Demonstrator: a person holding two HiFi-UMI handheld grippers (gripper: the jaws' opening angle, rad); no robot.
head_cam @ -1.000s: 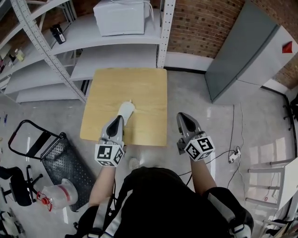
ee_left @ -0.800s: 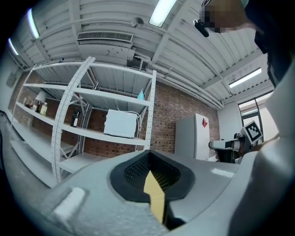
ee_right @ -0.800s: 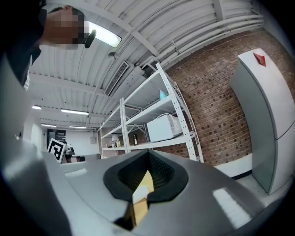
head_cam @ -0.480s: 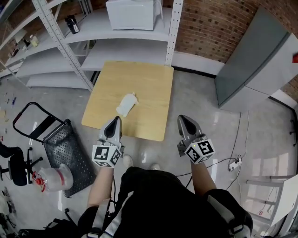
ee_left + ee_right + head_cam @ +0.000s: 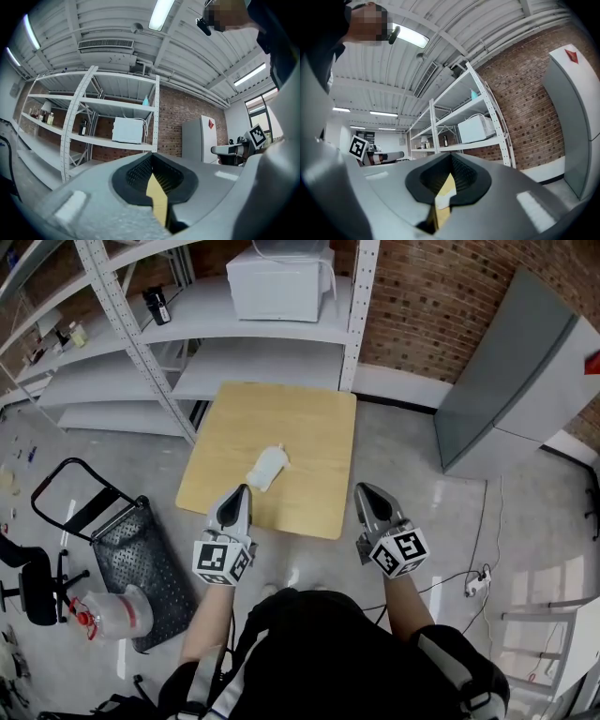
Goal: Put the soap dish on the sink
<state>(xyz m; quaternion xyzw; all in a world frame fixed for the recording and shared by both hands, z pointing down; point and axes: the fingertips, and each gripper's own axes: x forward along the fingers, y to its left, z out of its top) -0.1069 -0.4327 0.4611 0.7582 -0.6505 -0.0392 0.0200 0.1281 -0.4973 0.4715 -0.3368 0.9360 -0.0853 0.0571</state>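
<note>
A white oblong soap dish (image 5: 266, 468) lies near the middle of a square wooden table (image 5: 309, 418). My left gripper (image 5: 238, 491) hovers at the table's front edge, a short way this side of the dish, shut with nothing in it. My right gripper (image 5: 362, 488) is level with it, just off the table's front right corner over the floor, also shut and empty. In the left gripper view the jaws of the left gripper (image 5: 153, 161) meet, with only a sliver of tabletop showing between them. The right gripper (image 5: 451, 161) looks the same in its own view.
White metal shelving (image 5: 234, 343) stands behind the table with a white boxy appliance (image 5: 281, 282) on it. A grey cabinet (image 5: 525, 371) stands at the right against a brick wall. A black hand cart (image 5: 122, 549) and a plastic jug (image 5: 117, 615) lie on the floor at the left.
The table and dish have shifted right in the head view. The left gripper's tip, beside the dish a second ago, is now back at the table's front edge. Both grippers stayed shut.
</note>
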